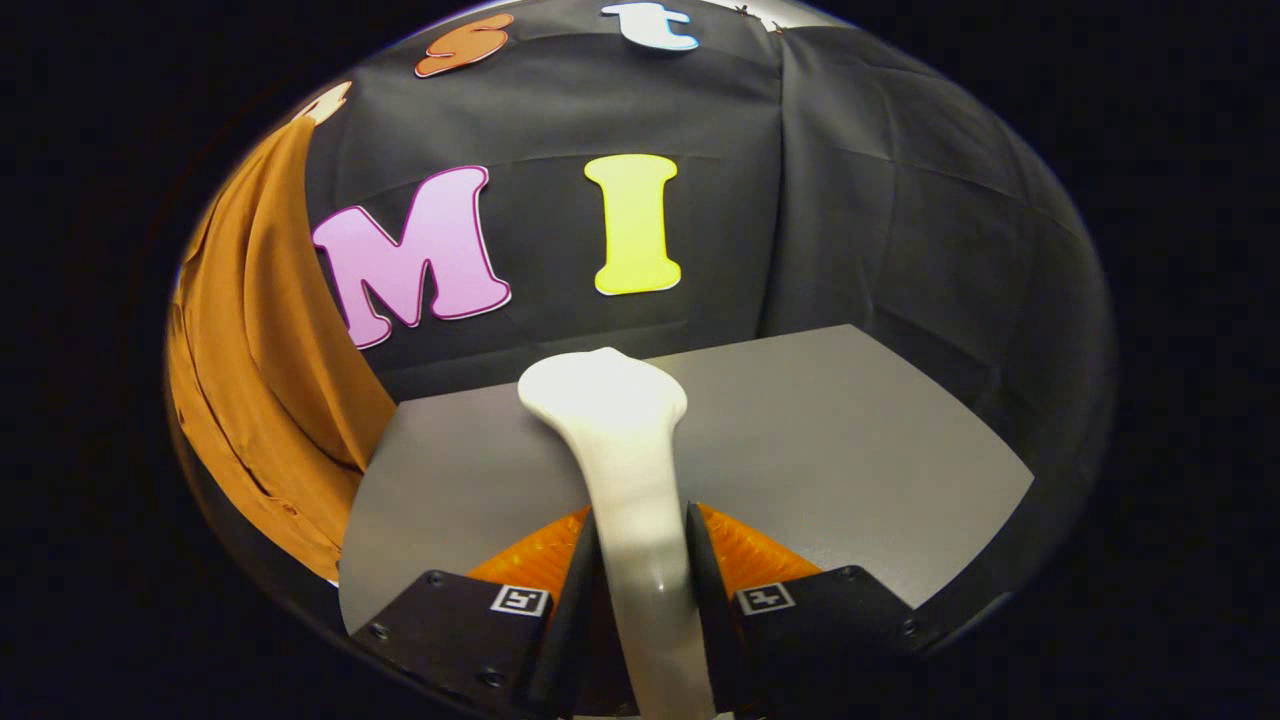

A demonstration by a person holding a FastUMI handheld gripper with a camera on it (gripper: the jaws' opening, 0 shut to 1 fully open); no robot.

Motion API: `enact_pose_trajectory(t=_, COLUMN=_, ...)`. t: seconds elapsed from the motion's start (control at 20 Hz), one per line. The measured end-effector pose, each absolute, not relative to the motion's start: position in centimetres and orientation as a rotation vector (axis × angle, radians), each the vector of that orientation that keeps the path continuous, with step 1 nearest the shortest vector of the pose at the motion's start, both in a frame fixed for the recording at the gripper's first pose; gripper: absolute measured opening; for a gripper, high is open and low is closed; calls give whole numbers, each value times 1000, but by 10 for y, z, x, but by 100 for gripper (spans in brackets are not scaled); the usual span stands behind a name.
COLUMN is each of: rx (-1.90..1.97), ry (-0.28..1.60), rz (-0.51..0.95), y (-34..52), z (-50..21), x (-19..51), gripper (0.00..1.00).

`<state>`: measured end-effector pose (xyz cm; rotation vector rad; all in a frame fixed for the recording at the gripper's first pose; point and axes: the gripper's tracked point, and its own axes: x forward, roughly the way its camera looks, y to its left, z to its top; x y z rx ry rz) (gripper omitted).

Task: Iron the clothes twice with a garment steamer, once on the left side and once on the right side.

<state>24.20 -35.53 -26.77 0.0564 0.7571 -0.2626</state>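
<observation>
Steamer (625, 440), pale and long-handled, is pinched at its handle between the gripper (640, 560) fingers, above a grey table (850, 440). Hanging left of the steamer, the brown garment (260, 380) sits well apart; a swing could tilt the steamer in that narrow hold.

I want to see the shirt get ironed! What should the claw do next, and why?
Probably swing left toward the brown shirt. The claw is shut on the white steamer, whose head sits over the grey table, apart from the shirt hanging beside it.
</observation>
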Motion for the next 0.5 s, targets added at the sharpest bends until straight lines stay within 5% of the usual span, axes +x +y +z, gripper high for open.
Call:
enact_pose_trajectory(t=0.2, rx=19, ry=754, rz=-260, y=-359, z=-264, x=239, gripper=42)
enact_pose_trajectory(t=0.5, rx=70, ry=671, rz=-286, y=-358, z=-229, x=229, gripper=42)
